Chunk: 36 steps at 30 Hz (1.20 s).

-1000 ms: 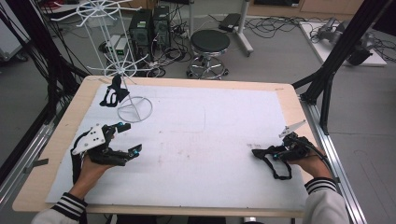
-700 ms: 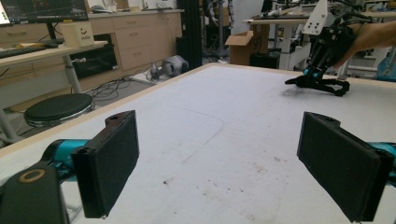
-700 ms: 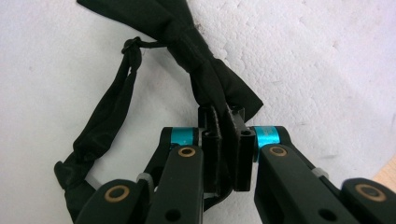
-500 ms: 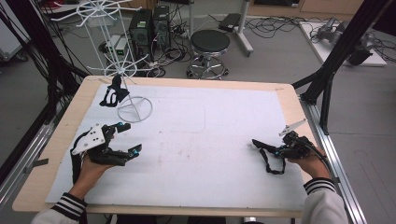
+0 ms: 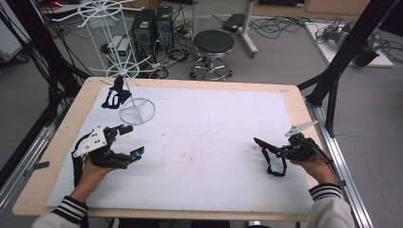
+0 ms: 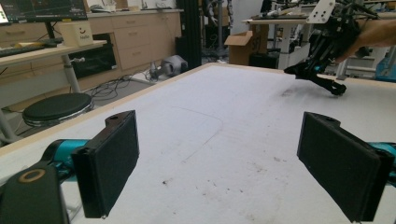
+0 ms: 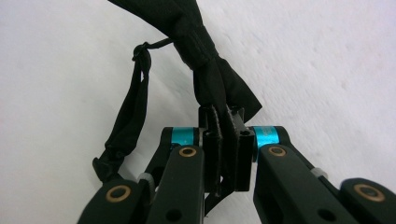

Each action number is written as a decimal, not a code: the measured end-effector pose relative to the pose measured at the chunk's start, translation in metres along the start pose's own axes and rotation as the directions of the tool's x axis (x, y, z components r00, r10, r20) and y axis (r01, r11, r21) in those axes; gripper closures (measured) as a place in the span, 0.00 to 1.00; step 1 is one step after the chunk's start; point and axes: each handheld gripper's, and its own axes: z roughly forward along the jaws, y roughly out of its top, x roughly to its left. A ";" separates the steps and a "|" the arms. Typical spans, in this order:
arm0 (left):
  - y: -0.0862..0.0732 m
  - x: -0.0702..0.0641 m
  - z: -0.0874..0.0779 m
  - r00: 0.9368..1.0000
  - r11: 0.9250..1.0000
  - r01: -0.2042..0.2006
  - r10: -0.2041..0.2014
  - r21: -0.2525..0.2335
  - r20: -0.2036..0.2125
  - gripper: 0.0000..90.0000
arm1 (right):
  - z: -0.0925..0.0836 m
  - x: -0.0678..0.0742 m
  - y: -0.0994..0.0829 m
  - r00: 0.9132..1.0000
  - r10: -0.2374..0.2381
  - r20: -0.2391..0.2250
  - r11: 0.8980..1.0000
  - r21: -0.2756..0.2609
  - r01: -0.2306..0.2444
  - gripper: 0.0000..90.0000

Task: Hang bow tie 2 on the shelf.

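The right gripper [image 7: 224, 135] has its 2 jaws pressed together on a black bow tie [image 7: 210, 65], pinching one wing of the cloth. Its jaws have just been closing, with the tie's fabric between them. The knot sits just past the pads, and a thin black strap [image 7: 126, 126] loops off to one side, hanging in a slack fold down to the white mat. From above, the right gripper [image 5: 280, 151] sits near the right end of the tabletop [image 5: 62, 137], the bow tie [image 5: 263, 145] pointing toward the middle and its strap [image 5: 273, 166] drooping onto the mat [image 5: 209, 142].

Well apart, on the left side, the left gripper [image 5: 129, 141] rests in the other hand with its jaws wide apart and nothing between them; its own view looks across the bare mat toward the far right gripper [image 6: 322, 77].

Farther back, at the left rear corner, a white wire rack [image 5: 121, 71] stands with its round base on the mat, and a second black bow tie [image 5: 115, 95] hangs low on it.
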 end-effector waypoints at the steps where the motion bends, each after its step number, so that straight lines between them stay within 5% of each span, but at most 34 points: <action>1: 0.000 0.000 0.000 1.000 1.000 0.001 -0.001 0.000 0.001 0.15 | -0.001 0.001 0.001 1.000 -0.001 -0.013 1.000 -0.020 0.000 0.96; 14: 0.015 -0.005 0.005 0.999 1.000 -0.014 0.014 -0.002 0.036 0.15 | -0.010 0.028 0.016 0.995 -0.039 -0.095 0.981 -0.193 0.020 0.96; 27: 0.033 -0.009 0.014 0.993 1.000 -0.025 0.024 0.004 0.112 0.15 | -0.011 0.055 0.035 0.976 -0.112 -0.185 0.939 -0.340 0.044 0.96; 36: 0.041 -0.016 0.024 0.986 0.999 -0.039 0.037 0.006 0.160 0.15 | -0.007 0.071 0.046 0.962 -0.137 -0.238 0.919 -0.393 0.033 0.96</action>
